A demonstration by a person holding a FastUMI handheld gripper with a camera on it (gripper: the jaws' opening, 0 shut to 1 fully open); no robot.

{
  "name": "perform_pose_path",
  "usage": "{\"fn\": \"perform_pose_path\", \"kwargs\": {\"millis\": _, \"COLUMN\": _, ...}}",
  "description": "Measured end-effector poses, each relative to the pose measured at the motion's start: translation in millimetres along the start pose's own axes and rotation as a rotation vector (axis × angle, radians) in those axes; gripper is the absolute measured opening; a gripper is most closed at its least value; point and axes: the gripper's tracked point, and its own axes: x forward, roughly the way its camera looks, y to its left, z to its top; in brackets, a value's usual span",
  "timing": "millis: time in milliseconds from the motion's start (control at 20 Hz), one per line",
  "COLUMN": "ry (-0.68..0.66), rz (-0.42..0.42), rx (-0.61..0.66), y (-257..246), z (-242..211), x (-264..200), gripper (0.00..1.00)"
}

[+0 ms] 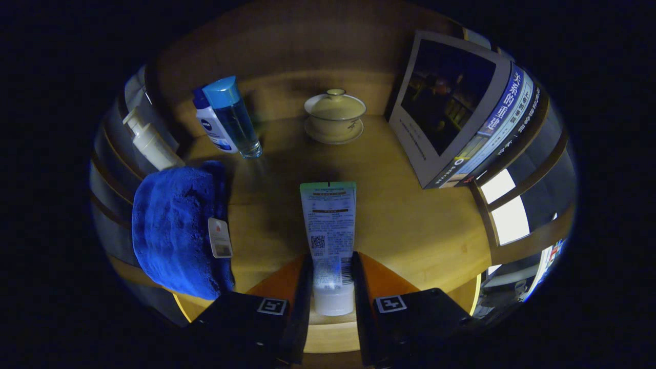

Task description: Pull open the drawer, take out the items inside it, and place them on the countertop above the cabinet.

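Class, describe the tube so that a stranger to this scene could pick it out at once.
On the wooden countertop, right of the blue towel, the tool grips a tube by its cap end. It alone lies flat; the bottles stand.

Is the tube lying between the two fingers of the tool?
Yes, the tube lies between the tool's fingers, which press its cap end from both sides.
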Motion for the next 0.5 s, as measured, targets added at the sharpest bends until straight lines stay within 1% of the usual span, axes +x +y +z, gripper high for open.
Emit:
{"fn": "perform_pose_path", "kwargs": {"millis": 150, "ry": -0.059, "rz": -0.012, "rx": 0.002, "y": -2.9, "z": 6.9, "x": -15.7, "gripper": 0.58}}
{"fn": "perform_pose_path", "kwargs": {"millis": 250, "ry": -0.111, "rz": -0.042, "rx": -0.002, "y": -6.9, "z": 7.1, "x": -34.6, "gripper": 0.69}}
{"fn": "perform_pose_path", "kwargs": {"millis": 350, "ry": -0.193, "rz": -0.052, "rx": -0.047, "y": -8.0, "z": 5.2, "x": -56.4, "gripper": 0.81}}
{"fn": "perform_pose_path", "kwargs": {"millis": 450, "ry": -0.262, "rz": -0.083, "rx": -0.080, "y": -14.6, "z": -3.9, "x": -86.2, "gripper": 0.93}}
{"fn": "perform_pose_path", "kwargs": {"millis": 500, "ry": -0.287, "rz": -0.079, "rx": -0.090, "y": -14.5, "z": -12.2, "x": -101.3, "gripper": 0.99}}
